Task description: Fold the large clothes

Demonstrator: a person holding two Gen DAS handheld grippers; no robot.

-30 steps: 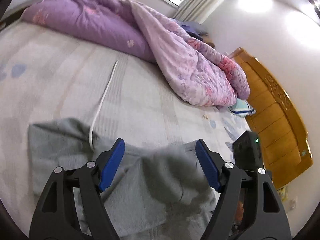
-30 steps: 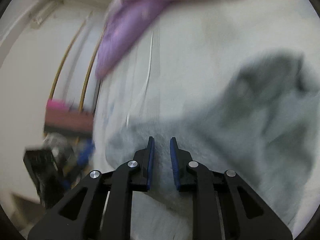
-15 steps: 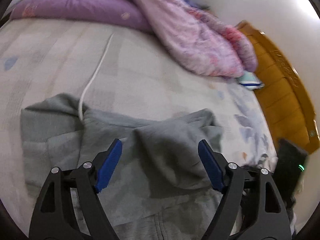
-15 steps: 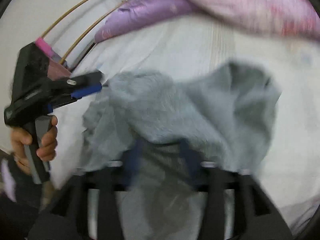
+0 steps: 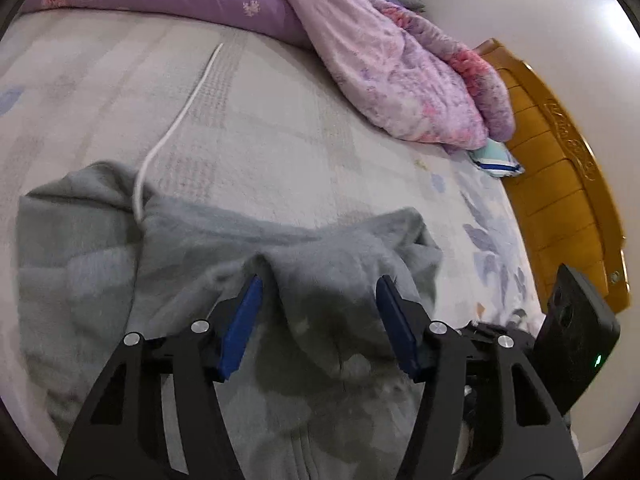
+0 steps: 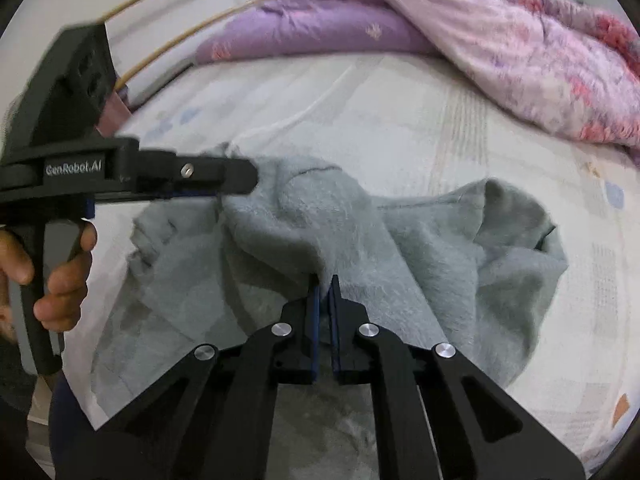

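A large grey fleece garment (image 5: 192, 264) lies rumpled on the bed; it also shows in the right wrist view (image 6: 440, 248). My left gripper (image 5: 318, 292) is open, its blue pads either side of a raised fold of the grey cloth. In the right wrist view the left gripper (image 6: 236, 180) reaches in from the left onto the garment's upper edge. My right gripper (image 6: 323, 284) is shut on a ridge of the grey garment near its middle. The right gripper's body (image 5: 576, 328) shows at the right edge of the left wrist view.
A purple and pink quilt (image 5: 360, 40) is heaped along the far side of the bed. A white cable (image 5: 180, 120) runs down the bed sheet (image 5: 280, 128) to the garment. A wooden headboard (image 5: 560, 184) stands at the right, with a small teal pillow (image 5: 494, 158) beside it.
The left gripper moved forward and down onto the garment and its jaws narrowed around a fold. The right gripper swung from the garment's edge to its middle and shut on the cloth.
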